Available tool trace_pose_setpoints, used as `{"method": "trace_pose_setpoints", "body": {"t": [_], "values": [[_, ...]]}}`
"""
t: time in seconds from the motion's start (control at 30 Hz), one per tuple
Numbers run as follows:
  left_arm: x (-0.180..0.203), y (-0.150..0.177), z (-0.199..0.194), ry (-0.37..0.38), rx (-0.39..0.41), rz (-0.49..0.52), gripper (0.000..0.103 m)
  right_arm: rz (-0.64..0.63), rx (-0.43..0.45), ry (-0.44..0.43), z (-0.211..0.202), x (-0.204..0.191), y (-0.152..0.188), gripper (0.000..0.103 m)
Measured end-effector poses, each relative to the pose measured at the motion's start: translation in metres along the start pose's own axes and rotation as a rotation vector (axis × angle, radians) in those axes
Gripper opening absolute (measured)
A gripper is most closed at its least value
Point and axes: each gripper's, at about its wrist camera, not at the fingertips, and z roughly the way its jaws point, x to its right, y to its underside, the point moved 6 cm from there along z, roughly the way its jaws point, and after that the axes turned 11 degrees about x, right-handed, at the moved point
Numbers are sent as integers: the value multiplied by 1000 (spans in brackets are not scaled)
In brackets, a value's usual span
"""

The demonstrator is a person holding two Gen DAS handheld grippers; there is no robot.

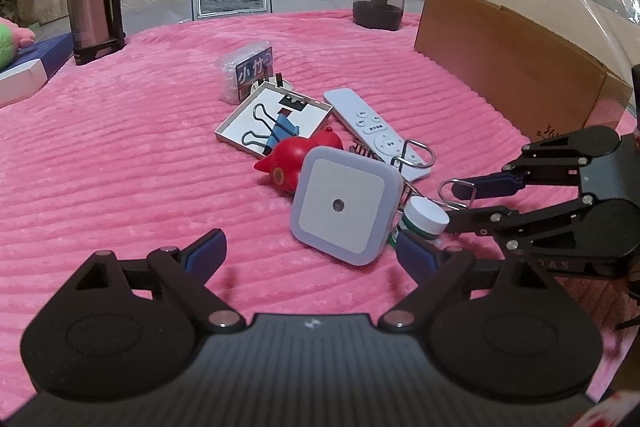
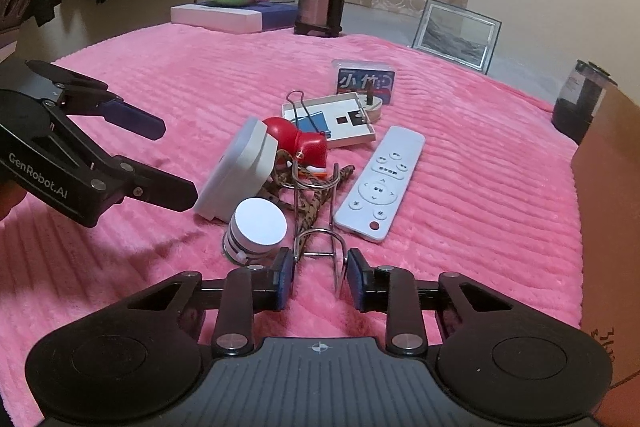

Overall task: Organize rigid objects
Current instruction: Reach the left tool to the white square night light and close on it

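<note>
Pink blanket [image 2: 460, 155], sorting barely begun: remote [image 2: 380, 183], night light [image 1: 346, 203], red toy [image 2: 298, 139], bottle [image 2: 258, 227] heaped centrally; right gripper [image 2: 320, 277] part-closed around wire hook [image 2: 320, 243], contact uncertain; left gripper [image 1: 312, 251] spread, empty; box [image 1: 508, 63] unfilled beside.

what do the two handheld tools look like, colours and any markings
Both tools match: matte black bodies with ribbed grey tops, round black pivot housings, silver rivets on black linkage bars, and blue pads on the fingertips. The left tool carries white "GenRobot.AI" lettering on its side. The right tool has a small white crosshair mark on top. No cables or sleeves show.
</note>
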Motion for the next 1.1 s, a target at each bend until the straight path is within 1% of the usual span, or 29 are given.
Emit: {"method": "trace_pose_setpoints", "body": {"t": [0.27,0.53,0.77,0.87,1.0,1.1], "values": [[2,-1,2,25,2,8,89,14,13,2,-9,1,1,24],[9,-7,6,57,9,45,89,46,15,10,-37,5,8,24],[15,-11,14,85,15,83,89,88,31,64,-69,14,17,24],[18,-13,20,108,18,118,87,117,33,95,-78,21,21,24],[19,-14,28,163,19,155,84,130,33,116,-84,26,24,24],[16,-14,35,208,1,170,78,136,37,129,-86,28,23,24]]}}
